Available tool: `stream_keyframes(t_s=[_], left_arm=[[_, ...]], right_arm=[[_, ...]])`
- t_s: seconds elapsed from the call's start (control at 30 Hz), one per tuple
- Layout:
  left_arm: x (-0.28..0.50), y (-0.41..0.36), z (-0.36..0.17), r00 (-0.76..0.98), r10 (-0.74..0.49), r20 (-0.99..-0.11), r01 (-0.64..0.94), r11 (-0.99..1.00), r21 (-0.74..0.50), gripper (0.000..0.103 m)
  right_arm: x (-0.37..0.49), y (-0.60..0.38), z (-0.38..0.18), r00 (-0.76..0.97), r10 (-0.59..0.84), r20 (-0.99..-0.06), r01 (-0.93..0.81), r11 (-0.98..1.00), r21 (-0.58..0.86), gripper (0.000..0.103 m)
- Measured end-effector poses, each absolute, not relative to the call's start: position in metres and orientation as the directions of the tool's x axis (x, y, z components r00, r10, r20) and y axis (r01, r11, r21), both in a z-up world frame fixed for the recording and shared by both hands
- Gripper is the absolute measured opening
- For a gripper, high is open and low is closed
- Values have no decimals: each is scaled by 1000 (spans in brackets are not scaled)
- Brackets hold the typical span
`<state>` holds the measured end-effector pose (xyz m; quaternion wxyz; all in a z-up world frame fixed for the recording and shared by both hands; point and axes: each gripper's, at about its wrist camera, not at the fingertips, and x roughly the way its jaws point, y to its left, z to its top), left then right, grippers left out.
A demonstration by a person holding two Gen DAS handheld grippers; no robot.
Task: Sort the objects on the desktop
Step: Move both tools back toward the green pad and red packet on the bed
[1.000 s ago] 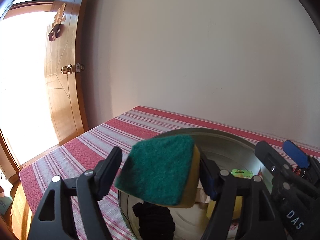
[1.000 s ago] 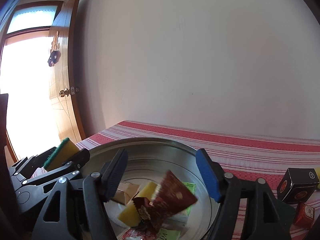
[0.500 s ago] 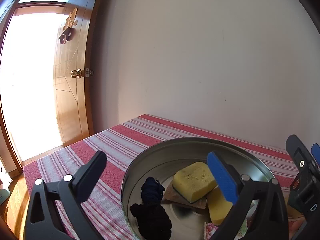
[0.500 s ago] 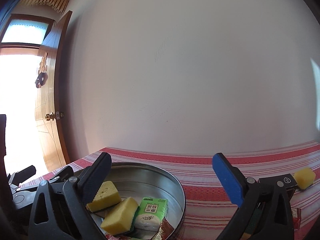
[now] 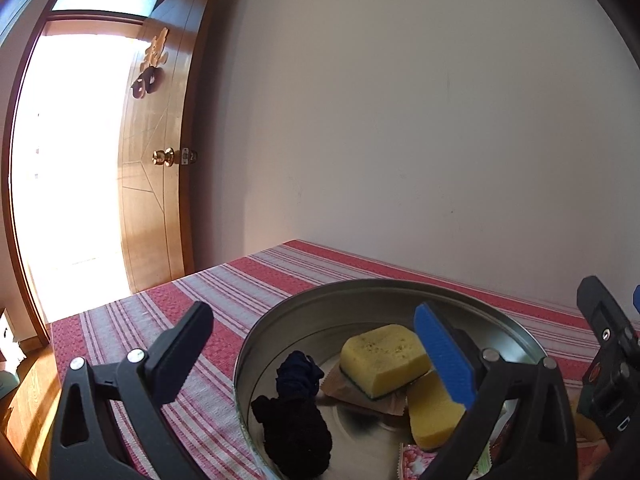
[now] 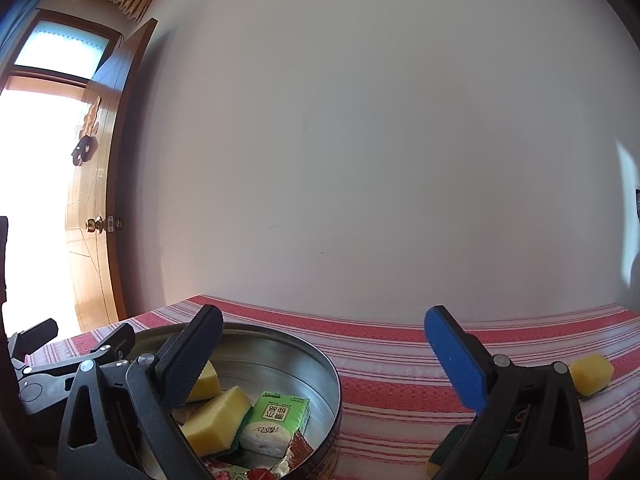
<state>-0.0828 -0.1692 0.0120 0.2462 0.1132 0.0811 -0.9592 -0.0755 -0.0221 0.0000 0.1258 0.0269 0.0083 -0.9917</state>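
Changed since a second ago: we have let go of both loads. The green-backed sponge point(image 5: 382, 358) left the left hand-held gripper point(image 5: 316, 356); the brown snack packet point(image 6: 298, 450) left the right hand-held gripper point(image 6: 324, 356).

- Tabletop point(image 6: 400, 360), striped red cloth.
- Metal basin point(image 5: 360, 292), now holding both drops, a second sponge point(image 5: 432, 414), a tissue pack point(image 6: 276, 420) and dark cloth point(image 5: 294, 412).
- Both grippers: jaws spread wide, nothing between them.
- Loose sponge point(image 6: 592, 372) outside the basin, far right; we judge it a next pick.
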Motion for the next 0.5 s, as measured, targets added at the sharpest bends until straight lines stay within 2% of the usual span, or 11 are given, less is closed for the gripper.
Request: stream_keyframes(t_s=[0.2, 0.5], left_arm=[[-79, -161, 11, -857, -444, -262, 479, -874, -84, 102], [-75, -135, 13, -872, -420, -253, 440, -898, -25, 102]], right_arm=[[-69, -6, 1, -973, -230, -32, 229, -973, 27, 103], [-59, 5, 1, -983, -180, -36, 181, -983, -19, 103]])
